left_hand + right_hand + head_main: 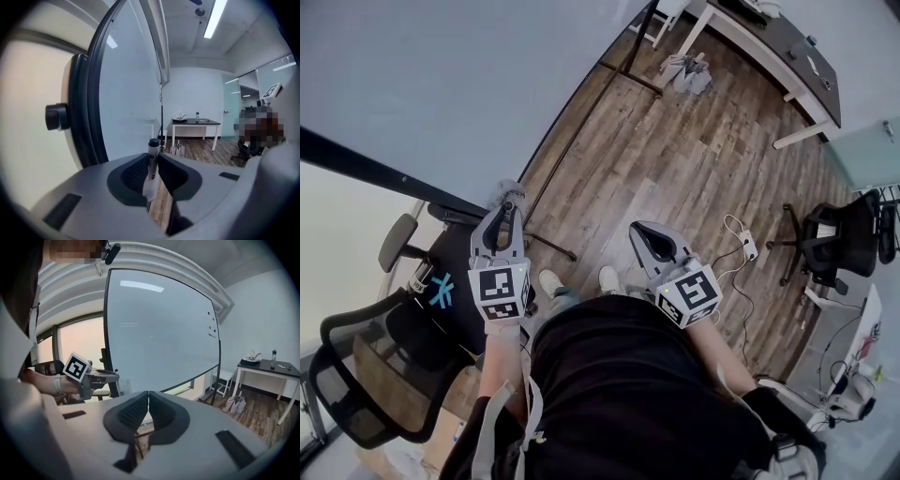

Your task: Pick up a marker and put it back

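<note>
The marker (153, 161) stood upright between the pads of the left gripper (508, 214). The two jaws pinched its pale barrel, and its dark cap poked up above them. Holding it low on the barrel likely kept the capped end free, so it could be steered back into its resting place. It was off any ledge and carried in the air, close beside the dark frame of the whiteboard (126, 93). From that, the pick-up looked done and the putting back not yet done.

The right gripper (148, 401) had its jaws pressed together with nothing between them. It hung a little apart from the left one, in front of the person's body, and seemed to have no part in this step. The person's left hand (35, 384) showed in the right gripper view, held out toward the board.

An office chair (366, 375) stood just beside the person on the left. Beyond both grippers the whiteboard filled most of the view, over a wooden floor (675, 159). Far off, against the back wall, stood a dark-topped table (194, 123) with white legs.
</note>
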Available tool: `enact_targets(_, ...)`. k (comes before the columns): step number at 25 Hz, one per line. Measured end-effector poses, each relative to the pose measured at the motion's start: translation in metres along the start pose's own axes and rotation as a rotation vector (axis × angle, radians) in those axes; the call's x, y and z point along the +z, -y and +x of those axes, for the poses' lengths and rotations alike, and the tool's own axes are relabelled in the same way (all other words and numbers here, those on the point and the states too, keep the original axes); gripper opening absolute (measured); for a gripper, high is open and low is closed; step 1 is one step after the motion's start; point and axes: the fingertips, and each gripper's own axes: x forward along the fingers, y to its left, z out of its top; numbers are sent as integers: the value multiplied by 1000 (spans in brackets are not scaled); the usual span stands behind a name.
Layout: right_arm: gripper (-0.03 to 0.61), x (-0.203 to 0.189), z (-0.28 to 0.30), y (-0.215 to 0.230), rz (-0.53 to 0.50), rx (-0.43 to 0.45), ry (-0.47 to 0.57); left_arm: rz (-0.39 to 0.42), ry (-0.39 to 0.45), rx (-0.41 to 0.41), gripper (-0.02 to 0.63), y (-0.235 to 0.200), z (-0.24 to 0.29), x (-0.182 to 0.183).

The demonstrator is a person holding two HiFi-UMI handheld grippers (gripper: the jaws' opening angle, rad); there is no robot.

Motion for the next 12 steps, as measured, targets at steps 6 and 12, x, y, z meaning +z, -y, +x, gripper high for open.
enact_targets(6,15,-6,-3,1,6,-17,-19,0,-24,-4,72,2,7,-13)
enact_targets(12,15,-12,-3,-2,4,-26,-35,3,-14,-6,72,-1,9,-18)
